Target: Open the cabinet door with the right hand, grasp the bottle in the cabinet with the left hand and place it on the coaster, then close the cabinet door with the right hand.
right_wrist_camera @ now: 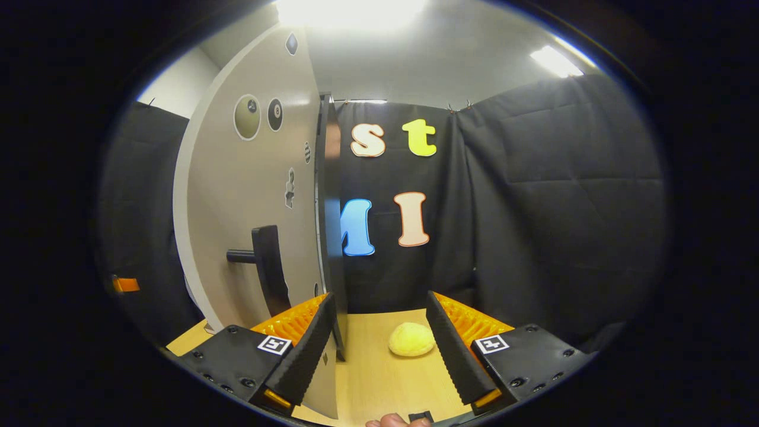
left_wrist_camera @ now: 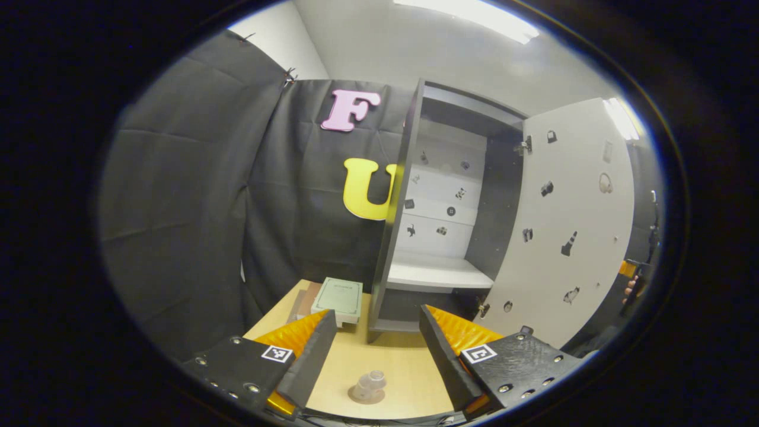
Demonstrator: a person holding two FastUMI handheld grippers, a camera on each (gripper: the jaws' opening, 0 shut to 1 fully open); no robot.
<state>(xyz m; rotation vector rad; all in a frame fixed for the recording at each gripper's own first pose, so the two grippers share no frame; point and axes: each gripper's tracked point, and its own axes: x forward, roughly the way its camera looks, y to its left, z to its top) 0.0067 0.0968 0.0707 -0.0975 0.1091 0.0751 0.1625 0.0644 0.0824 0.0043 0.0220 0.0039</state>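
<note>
A small clear bottle [left_wrist_camera: 371,382] stands on a round brown coaster [left_wrist_camera: 358,396] on the wooden table, low between my fingers in the left gripper view. My left gripper [left_wrist_camera: 376,314] is open above and behind it, touching nothing. The cabinet [left_wrist_camera: 398,237] stands open with bare white shelves [left_wrist_camera: 436,273]; its door [left_wrist_camera: 569,225] is swung out to the right. In the right gripper view the door [right_wrist_camera: 249,201] with its black handle [right_wrist_camera: 268,268] rises at left. My right gripper [right_wrist_camera: 379,299] is open, the door's edge just inside its left finger [right_wrist_camera: 302,350].
A pale green book [left_wrist_camera: 338,296] lies on the table left of the cabinet. A yellow rounded lump [right_wrist_camera: 411,339] sits on the table ahead of the right gripper. A hand [left_wrist_camera: 630,289] shows past the door's edge. Black cloth walls close in all around.
</note>
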